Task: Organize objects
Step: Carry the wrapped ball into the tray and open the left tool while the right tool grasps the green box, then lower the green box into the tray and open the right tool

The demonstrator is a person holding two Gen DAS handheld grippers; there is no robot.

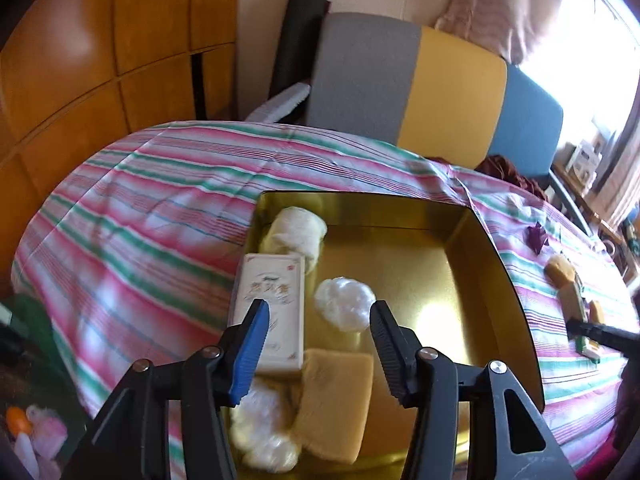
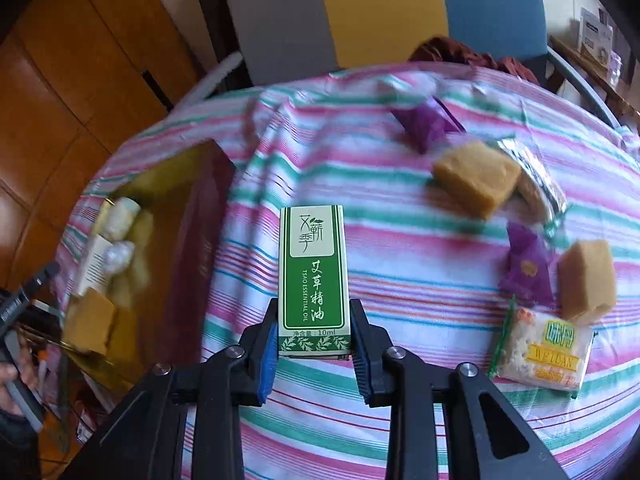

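My left gripper (image 1: 320, 320) is open and empty above a gold tin box (image 1: 472, 240). In the box lie a white carton (image 1: 272, 308), a cream cloth roll (image 1: 296, 232), a white plastic ball (image 1: 344, 308), a yellow sponge (image 1: 332, 404) and white wads (image 1: 264, 428). My right gripper (image 2: 314, 344) is shut on a green essential oil box (image 2: 313, 280), held above the striped tablecloth (image 2: 400, 200). The tin box also shows in the right wrist view (image 2: 192, 240), to the left.
On the cloth to the right lie two yellow sponges (image 2: 476, 176) (image 2: 586, 280), purple packets (image 2: 424, 120) (image 2: 528, 264), a foil pack (image 2: 536, 184) and a noodle packet (image 2: 540, 352). A grey, yellow and blue chair back (image 1: 408, 80) stands behind the table. Wooden cabinets (image 1: 100, 60) stand at the left.
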